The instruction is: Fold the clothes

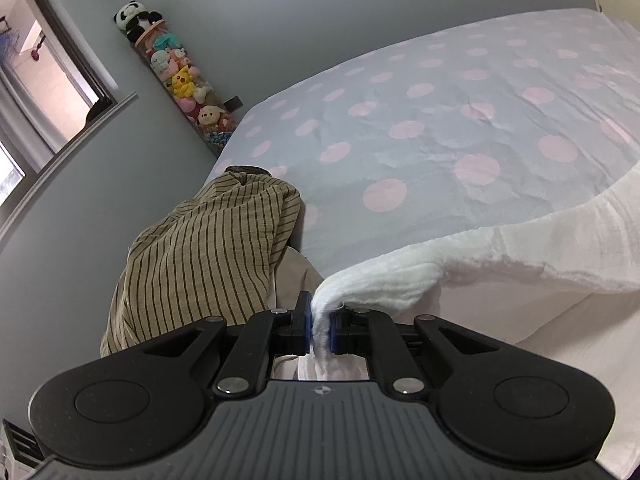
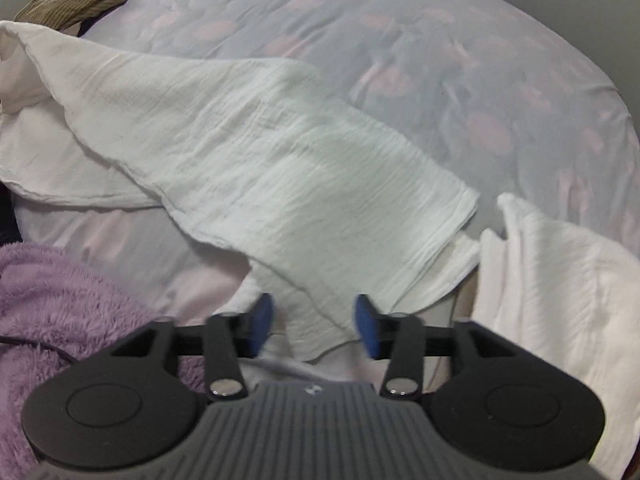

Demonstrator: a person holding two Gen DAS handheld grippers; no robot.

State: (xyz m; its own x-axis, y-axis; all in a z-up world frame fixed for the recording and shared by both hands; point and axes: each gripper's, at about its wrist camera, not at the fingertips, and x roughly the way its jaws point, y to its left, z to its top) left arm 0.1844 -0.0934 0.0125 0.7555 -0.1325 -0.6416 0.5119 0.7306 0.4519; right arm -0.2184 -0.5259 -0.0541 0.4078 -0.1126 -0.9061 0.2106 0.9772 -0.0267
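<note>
1. The left gripper (image 1: 321, 326) is pinching a bunched edge of the white cloth (image 1: 400, 276) between its blue pads – jaws closed tight on the fabric, probably to keep that end lifted off the bed while the rest is being arranged.
2. The right gripper (image 2: 315, 326) is hovering with its jaws spread apart, empty, over a trailing corner of the white cloth (image 2: 280, 168); that corner is lying between the pads without being pinched, so a grasp looks possible here.
3. The cloth is draping across the polka-dot bedspread (image 1: 440, 128), partly doubled over itself, one end raised and the other sagging – neither flat nor neatly folded.
4. A striped brown garment (image 1: 200, 252) is sitting heaped at the bed's edge near the left gripper, crowding that side.
5. A purple fleece (image 2: 60, 288) with a dark cable across it is lying just beside the right gripper, and more white fabric (image 2: 560, 272) is piling up on its other side, narrowing the free space.
6. Soft toys (image 1: 180, 76) are stacking up along the wall, well away.
</note>
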